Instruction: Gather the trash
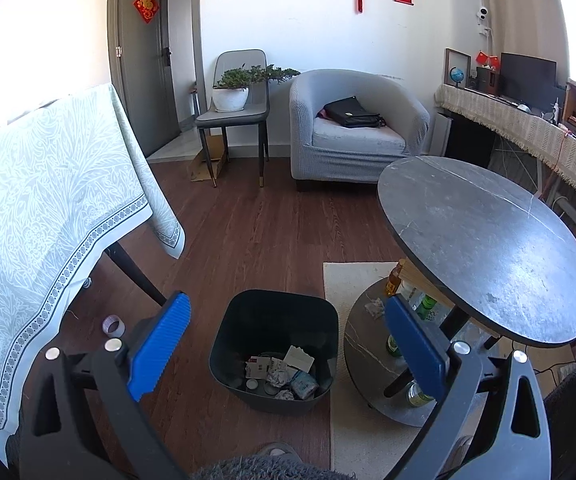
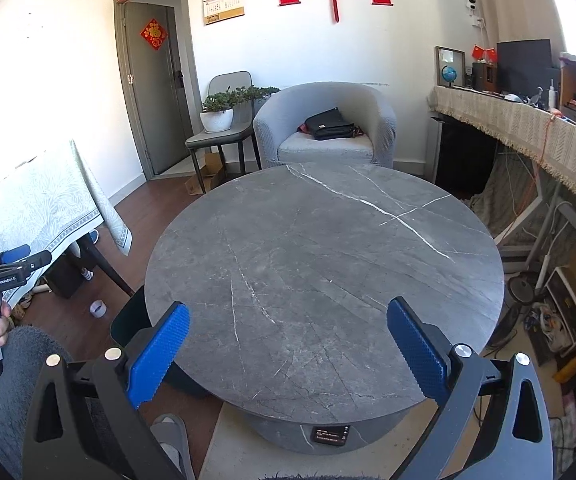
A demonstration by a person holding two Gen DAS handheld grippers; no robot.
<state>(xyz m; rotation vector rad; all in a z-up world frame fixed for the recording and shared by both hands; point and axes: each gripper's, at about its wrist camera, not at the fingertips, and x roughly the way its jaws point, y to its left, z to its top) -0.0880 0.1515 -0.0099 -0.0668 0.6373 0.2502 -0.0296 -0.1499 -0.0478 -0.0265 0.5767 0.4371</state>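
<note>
A dark bin (image 1: 223, 344) stands on the wood floor left of the round grey table (image 1: 484, 248). It holds crumpled paper, small cartons and wrappers (image 1: 283, 372). My left gripper (image 1: 285, 312) is open and empty, held above the bin. A crumpled tissue (image 1: 374, 306) lies on the table's lower shelf. My right gripper (image 2: 288, 320) is open and empty above the round grey table top (image 2: 320, 264), which is bare. The left gripper also shows in the right wrist view (image 2: 15, 258) at the far left, held by a hand. The bin's edge (image 2: 127, 320) peeks out beside the table.
Bottles (image 1: 394, 280) stand on the lower shelf. A tape roll (image 1: 113, 325) lies on the floor under a cloth-covered table (image 1: 39, 208). A grey armchair (image 1: 352, 128) with a black bag, a chair with a plant (image 1: 233, 92) and a cluttered sideboard (image 2: 528, 128) stand behind.
</note>
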